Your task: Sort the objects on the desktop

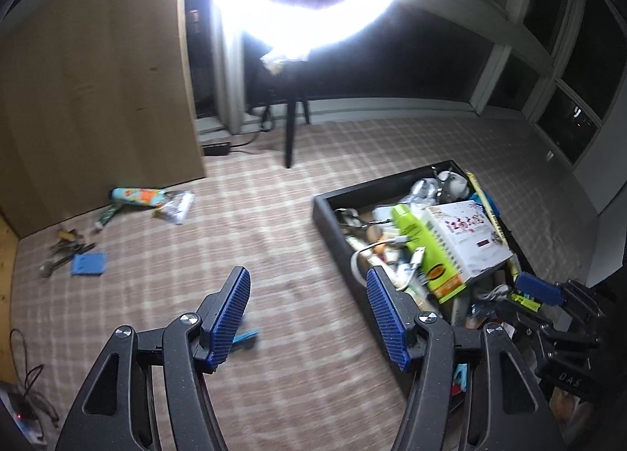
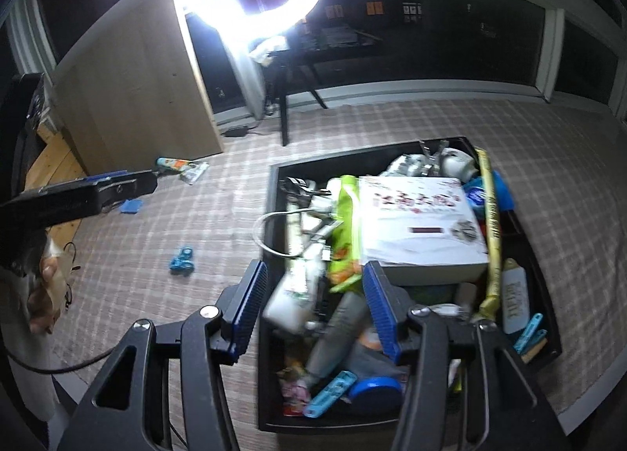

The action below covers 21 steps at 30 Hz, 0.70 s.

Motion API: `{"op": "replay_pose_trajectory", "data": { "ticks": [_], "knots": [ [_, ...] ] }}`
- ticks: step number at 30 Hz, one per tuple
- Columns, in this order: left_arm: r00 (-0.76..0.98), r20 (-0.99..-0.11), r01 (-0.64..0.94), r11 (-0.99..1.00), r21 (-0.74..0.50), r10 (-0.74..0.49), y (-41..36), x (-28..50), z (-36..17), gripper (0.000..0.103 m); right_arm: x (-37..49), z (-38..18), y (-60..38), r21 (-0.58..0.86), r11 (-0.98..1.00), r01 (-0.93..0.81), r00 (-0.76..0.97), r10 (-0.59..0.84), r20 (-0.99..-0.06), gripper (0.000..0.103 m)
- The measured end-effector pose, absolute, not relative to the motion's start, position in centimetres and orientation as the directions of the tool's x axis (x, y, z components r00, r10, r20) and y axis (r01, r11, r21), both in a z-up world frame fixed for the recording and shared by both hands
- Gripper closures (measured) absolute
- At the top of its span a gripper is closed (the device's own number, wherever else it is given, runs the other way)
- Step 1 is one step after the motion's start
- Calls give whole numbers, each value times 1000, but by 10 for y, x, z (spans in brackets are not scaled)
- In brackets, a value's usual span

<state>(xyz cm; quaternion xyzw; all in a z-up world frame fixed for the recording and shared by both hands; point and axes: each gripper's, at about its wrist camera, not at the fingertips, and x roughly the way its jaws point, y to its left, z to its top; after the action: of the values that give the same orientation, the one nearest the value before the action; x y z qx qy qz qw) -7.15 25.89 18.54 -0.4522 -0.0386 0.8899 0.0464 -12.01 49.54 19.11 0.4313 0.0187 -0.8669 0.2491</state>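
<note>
A black tray (image 2: 270, 192) full of mixed objects sits on the checked cloth; it also shows in the left wrist view (image 1: 325, 215). In it lie a white book (image 2: 415, 223), a green packet (image 2: 345, 231), a white cable (image 2: 266, 235) and a blue clip (image 2: 325, 392). My right gripper (image 2: 313, 306) is open and empty, hovering over the tray's near left part. My left gripper (image 1: 309, 313) is open and empty above the cloth, left of the tray. A blue clip (image 2: 181, 259) lies on the cloth between them.
Sorted items lie at the far left: a colourful tube (image 1: 137, 195), a clear wrapper (image 1: 178, 206), a blue card (image 1: 88, 264) and small metal tools (image 1: 64, 245). A wooden cabinet (image 1: 98, 78) stands behind. A ring light on a tripod (image 1: 292, 117) glares at the back.
</note>
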Motion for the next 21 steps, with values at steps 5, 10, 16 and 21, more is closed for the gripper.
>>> {"op": "replay_pose_trajectory", "data": {
  "ticks": [5,10,16,21],
  "knots": [
    [-613,-786,-12,-996,-87,76,231,-47,191,44,-109,200,462,178,-861,477,-502,-433,-749,49],
    [-632,-774,26,-996,-80,45,199,-25,196,43,-98,204,431,171,-844,509,-495,-449,-744,47],
    [-651,-759,76,-995,-70,4,162,0,199,42,-81,206,389,175,-816,550,-477,-480,-736,45],
    [-645,-762,143,-989,-42,-61,128,13,195,28,-68,207,359,170,-807,565,-480,-489,-728,42]
  ]
}}
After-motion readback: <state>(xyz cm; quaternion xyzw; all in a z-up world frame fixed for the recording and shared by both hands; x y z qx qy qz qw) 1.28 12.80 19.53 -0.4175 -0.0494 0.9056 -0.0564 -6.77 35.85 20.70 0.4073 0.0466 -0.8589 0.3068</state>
